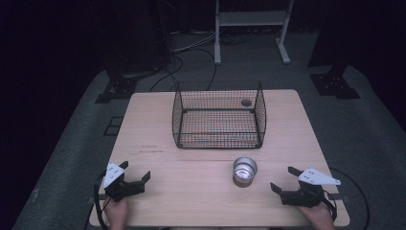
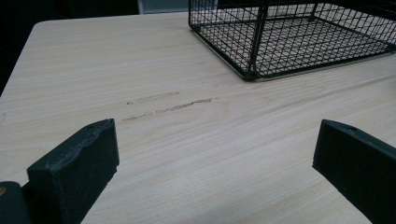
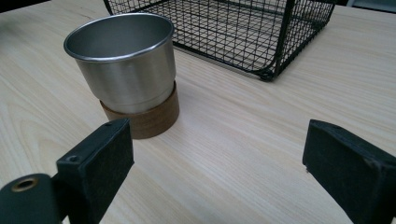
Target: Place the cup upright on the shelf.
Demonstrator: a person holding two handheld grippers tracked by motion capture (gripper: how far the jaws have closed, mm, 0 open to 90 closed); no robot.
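A shiny steel cup (image 1: 245, 169) stands upright on a round brown wooden coaster (image 3: 148, 120), near the front middle of a pale wooden table (image 1: 158, 134), just in front of a black wire mesh basket (image 1: 219, 115). The right gripper (image 1: 281, 179) rests on the table to the cup's right, well apart from it, jaws spread wide and holding nothing. The left gripper (image 1: 136, 173) (also spread wide, gripping nothing) sits near the table's front left corner.

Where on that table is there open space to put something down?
Bare wood lies left of the wire basket out to the table edge, right of it likewise, and along the near strip between the left hand-held gripper and the steel cup. It is tighter between the cup and the basket's front.
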